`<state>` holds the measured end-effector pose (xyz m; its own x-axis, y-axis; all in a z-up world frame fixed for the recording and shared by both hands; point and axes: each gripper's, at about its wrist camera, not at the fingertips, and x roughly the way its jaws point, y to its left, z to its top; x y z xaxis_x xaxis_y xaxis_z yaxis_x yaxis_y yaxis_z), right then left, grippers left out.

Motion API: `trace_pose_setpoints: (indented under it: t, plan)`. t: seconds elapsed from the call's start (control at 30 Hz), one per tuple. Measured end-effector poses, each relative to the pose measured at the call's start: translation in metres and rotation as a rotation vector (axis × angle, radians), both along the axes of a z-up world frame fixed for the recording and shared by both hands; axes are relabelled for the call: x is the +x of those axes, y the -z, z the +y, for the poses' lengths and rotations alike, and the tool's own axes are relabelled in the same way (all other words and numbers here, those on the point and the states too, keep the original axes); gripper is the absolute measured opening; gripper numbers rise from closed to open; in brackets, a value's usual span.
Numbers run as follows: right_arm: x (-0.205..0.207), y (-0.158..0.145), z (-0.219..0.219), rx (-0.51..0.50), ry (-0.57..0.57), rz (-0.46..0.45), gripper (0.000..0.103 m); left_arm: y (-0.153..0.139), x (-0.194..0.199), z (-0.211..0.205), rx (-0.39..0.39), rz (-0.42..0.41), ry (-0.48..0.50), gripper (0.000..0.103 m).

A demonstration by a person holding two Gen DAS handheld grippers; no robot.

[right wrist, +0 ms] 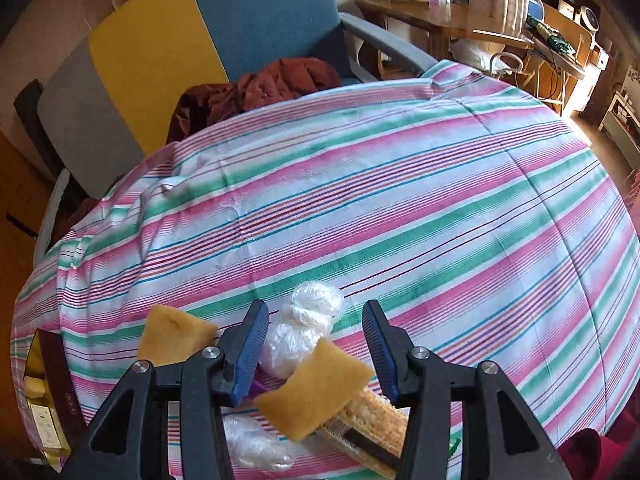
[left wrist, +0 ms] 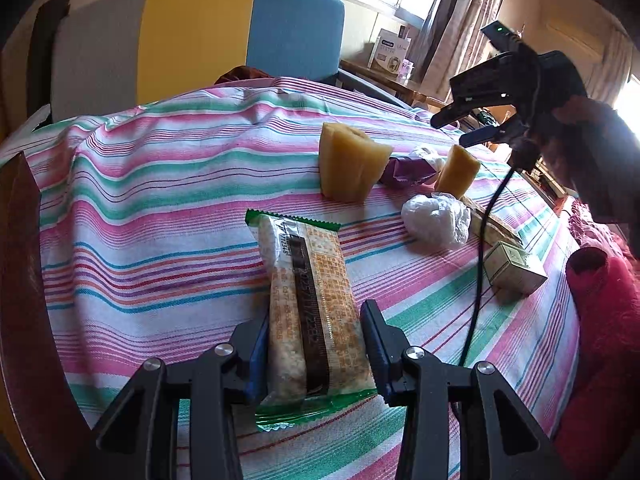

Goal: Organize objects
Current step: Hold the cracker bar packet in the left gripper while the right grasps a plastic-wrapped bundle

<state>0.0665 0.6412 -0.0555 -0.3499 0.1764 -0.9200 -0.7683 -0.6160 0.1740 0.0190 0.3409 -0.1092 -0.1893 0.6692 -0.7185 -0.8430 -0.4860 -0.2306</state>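
Observation:
A green-edged snack bar packet (left wrist: 310,304) lies on the striped tablecloth (left wrist: 160,208). My left gripper (left wrist: 314,344) is open around its near end, fingers close to both sides. Beyond lie two yellow sponge blocks (left wrist: 350,166) (left wrist: 456,172), a purple wrapper (left wrist: 404,170), a white plastic-wrapped ball (left wrist: 436,218) and a small pale box (left wrist: 514,266). My right gripper (left wrist: 472,128) hovers above them, open. In the right wrist view my right gripper (right wrist: 316,340) is open and empty above a wrapped ball (right wrist: 308,320), a sponge (right wrist: 316,392) and another snack bar (right wrist: 372,428).
A grey, yellow and blue chair (left wrist: 200,40) stands behind the table with a brown cloth (right wrist: 260,88) on it. A wooden desk with boxes (right wrist: 420,4) is far right. A red sleeve (left wrist: 600,320) is at the right edge. A gold-edged box (right wrist: 44,400) sits at the left.

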Motion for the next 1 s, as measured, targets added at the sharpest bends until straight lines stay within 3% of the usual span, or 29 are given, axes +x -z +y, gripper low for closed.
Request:
trace_pose_setpoints:
  t: [0.13,0.17,0.2,0.3,0.47,0.57,0.67,0.87,0.97,1.0]
  plan:
    - [-0.019,0.034,0.004,-0.083,-0.041,-0.061,0.049,0.000,-0.001,0.000,0.001,-0.004,0.000,0.043]
    - [-0.023,0.043,0.003,-0.106,-0.052,-0.095,0.047,0.000,-0.001,0.000,0.002,-0.004,0.000,0.043]
    - [-0.025,0.046,-0.001,-0.077,-0.062,-0.117,0.037,0.000,-0.001,0.000,0.002,-0.004,0.000,0.043]
    - [-0.021,0.031,-0.010,0.008,-0.051,-0.044,0.035,0.000,-0.001,0.000,0.004,-0.007,0.001,0.044]
    - [-0.004,-0.028,-0.044,0.233,-0.072,0.080,0.035,0.001,-0.001,-0.001,0.010,-0.010,0.001,0.044]
    - [0.001,-0.051,-0.079,0.278,-0.146,0.152,0.036,0.000,0.000,-0.001,0.009,-0.007,0.000,0.043]
    - [0.012,-0.047,-0.118,0.304,-0.190,0.149,0.036,-0.001,-0.001,-0.003,0.012,-0.011,0.000,0.042]
    - [0.029,-0.009,-0.154,0.197,-0.259,0.108,0.036,-0.002,-0.003,-0.007,0.024,-0.029,-0.012,0.041]
    - [0.020,0.013,-0.165,0.094,-0.367,0.087,0.036,-0.007,-0.002,-0.013,0.017,-0.023,-0.046,0.041]
    - [0.014,0.021,-0.170,0.107,-0.390,0.043,0.036,-0.010,-0.001,-0.016,0.020,-0.027,-0.059,0.041]
